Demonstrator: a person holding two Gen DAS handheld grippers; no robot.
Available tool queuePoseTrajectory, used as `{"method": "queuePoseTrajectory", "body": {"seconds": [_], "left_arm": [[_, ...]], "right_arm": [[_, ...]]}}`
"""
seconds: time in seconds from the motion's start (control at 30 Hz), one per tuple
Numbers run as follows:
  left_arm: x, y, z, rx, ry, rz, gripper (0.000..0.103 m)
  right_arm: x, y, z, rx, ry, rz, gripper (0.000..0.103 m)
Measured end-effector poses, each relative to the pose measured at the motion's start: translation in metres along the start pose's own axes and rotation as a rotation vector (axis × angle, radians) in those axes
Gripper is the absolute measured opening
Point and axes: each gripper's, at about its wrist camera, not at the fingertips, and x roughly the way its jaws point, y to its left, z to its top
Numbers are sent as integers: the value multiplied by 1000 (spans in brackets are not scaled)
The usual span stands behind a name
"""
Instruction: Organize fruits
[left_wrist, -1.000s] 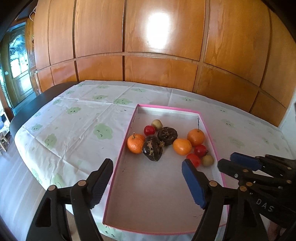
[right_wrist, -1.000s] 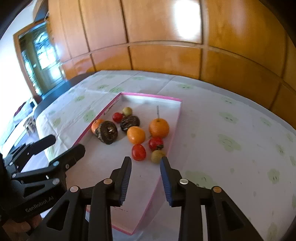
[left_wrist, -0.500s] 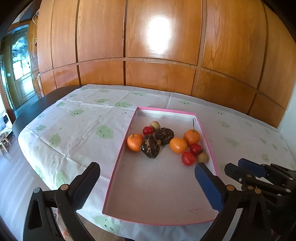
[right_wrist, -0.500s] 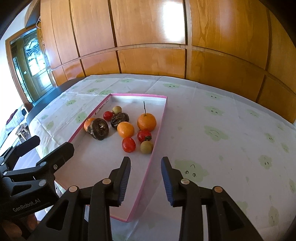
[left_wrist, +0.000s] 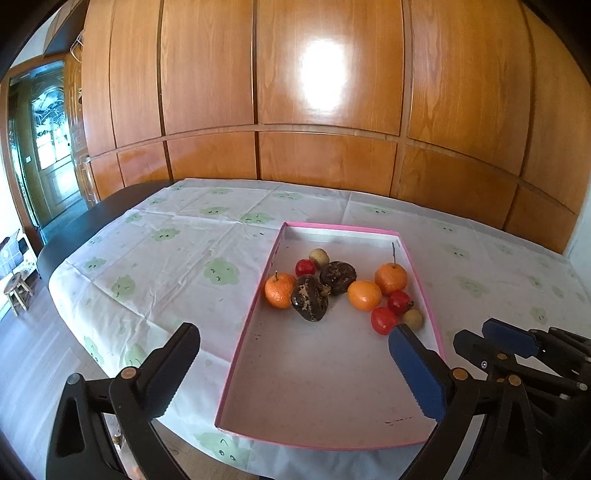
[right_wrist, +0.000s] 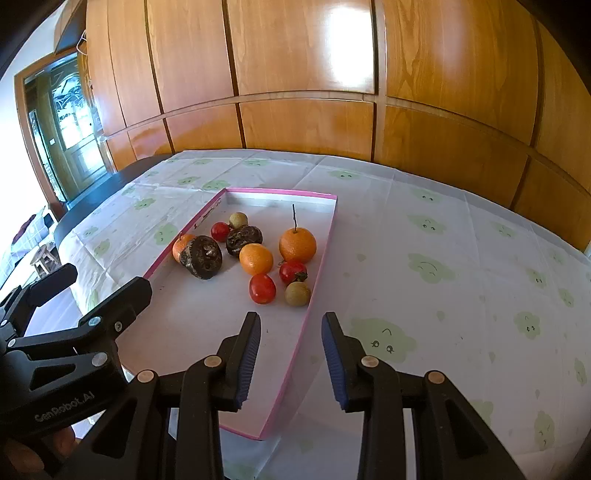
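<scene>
Fruits clustered at the far end of the pink-rimmed tray (left_wrist: 246, 334): three oranges (left_wrist: 364, 294), red tomatoes (right_wrist: 262, 288), two dark wrinkled fruits (left_wrist: 310, 297), small pale ones; the tray sits on the cloud-print cloth (right_wrist: 424, 266) over the worktop. Left tool (left_wrist: 295, 363) spread wide over the tray's near end, holding nothing; right tool (right_wrist: 291, 352) parted too, straddling the tray's right rim, empty.

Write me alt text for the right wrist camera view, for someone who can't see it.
A pink-rimmed tray on a tablecloth-covered table holds three oranges, three red fruits, two dark brown fruits and two small tan ones. The right gripper hangs open and empty over the tray's near right edge, wood panelling behind.
</scene>
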Motion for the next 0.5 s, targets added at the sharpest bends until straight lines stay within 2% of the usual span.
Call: {"method": "queuePoseTrajectory", "body": {"seconds": [0.5], "left_arm": [[0,2,0,-16,-4,13,103]], "right_arm": [[-1,2,0,-11,-2,8,34]]}}
